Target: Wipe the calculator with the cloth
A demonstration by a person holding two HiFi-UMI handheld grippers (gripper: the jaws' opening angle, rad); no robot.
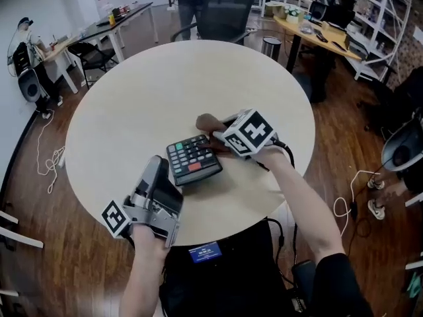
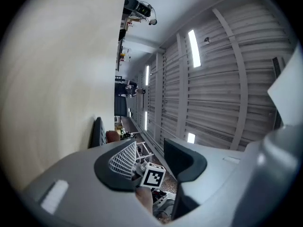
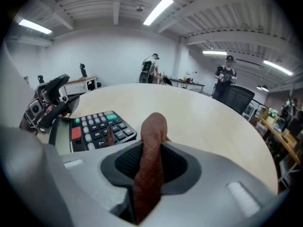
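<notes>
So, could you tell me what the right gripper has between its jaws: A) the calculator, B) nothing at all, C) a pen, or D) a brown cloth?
D: in the right gripper view, the right gripper is clamped on a brown cloth that sticks out past its tips, while the calculator lies apart on the table.

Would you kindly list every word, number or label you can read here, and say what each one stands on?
No text here can be read with confidence.
Keys of the calculator: legends too small and blurred to read.
The marker cubes: black-and-white square patterns only, no words.
The blue tag on the person's chest: print too small to read.
</notes>
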